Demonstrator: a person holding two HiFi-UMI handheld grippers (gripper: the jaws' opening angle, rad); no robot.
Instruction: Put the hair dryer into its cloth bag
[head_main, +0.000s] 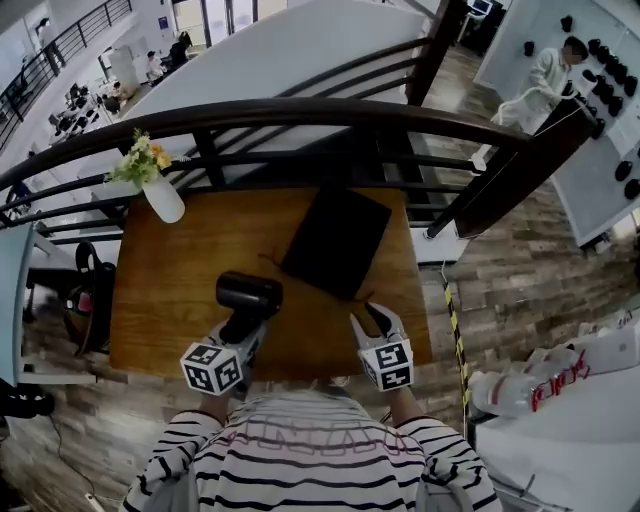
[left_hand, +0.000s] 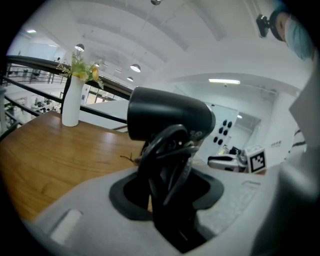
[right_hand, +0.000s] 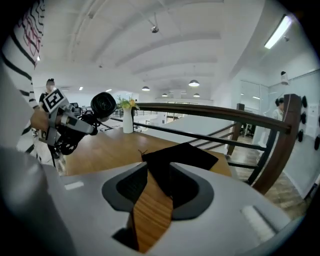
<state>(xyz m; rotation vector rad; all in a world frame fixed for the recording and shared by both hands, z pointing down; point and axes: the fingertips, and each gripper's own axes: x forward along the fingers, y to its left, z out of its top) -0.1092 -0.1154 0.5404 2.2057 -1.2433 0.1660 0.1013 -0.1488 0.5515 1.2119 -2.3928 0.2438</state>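
Now: left gripper (head_main: 243, 327) clamped on hair dryer (head_main: 249, 293) handle, barrel up, over near-left table (head_main: 170, 290). Black cloth bag (head_main: 335, 240) flat, just far of right gripper (head_main: 373, 318). Its jaws spread, empty. Bag long axis diagonal. Right gripper nearer; drawstring (head_main: 266, 259) corner faces dryer, likely mouth.

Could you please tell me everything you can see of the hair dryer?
The hair dryer is matte black, apparently plastic, with a short round barrel atop a handle that has its cord wound around it. The left gripper is shut on the handle, holding it upright above the table, left of the bag.
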